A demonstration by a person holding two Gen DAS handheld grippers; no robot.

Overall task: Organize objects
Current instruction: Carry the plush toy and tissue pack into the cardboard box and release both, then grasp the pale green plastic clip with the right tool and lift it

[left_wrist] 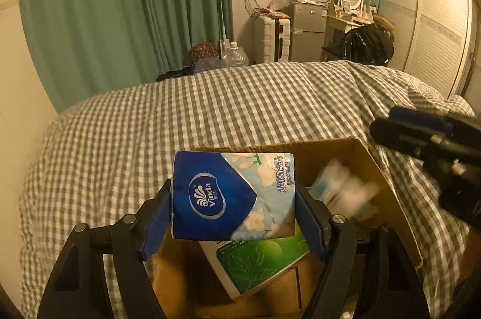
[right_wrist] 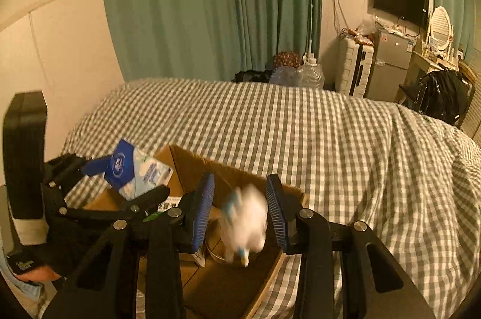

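Observation:
A blue Vinda tissue pack (left_wrist: 222,195) hangs above an open cardboard box (left_wrist: 371,159), with my left gripper (left_wrist: 234,194) shut on its two sides. A green tissue pack (left_wrist: 258,259) lies tilted in the box under it. In the right wrist view my right gripper (right_wrist: 240,180) stands open over the box (right_wrist: 186,162). A white pack (right_wrist: 246,224), smeared by motion, sits loose between and below its fingers (right_wrist: 204,208), touching neither. The left wrist view shows that white pack (left_wrist: 342,192) inside the box and the right gripper (left_wrist: 393,123) above the box's right wall.
The box rests on a bed with a grey-and-white checked cover (left_wrist: 210,114). Green curtains (left_wrist: 120,3) hang behind it. Beyond the bed stand a water jug (left_wrist: 236,54), a white suitcase (left_wrist: 272,38), a small fridge (left_wrist: 306,30) and a black bag (left_wrist: 369,44).

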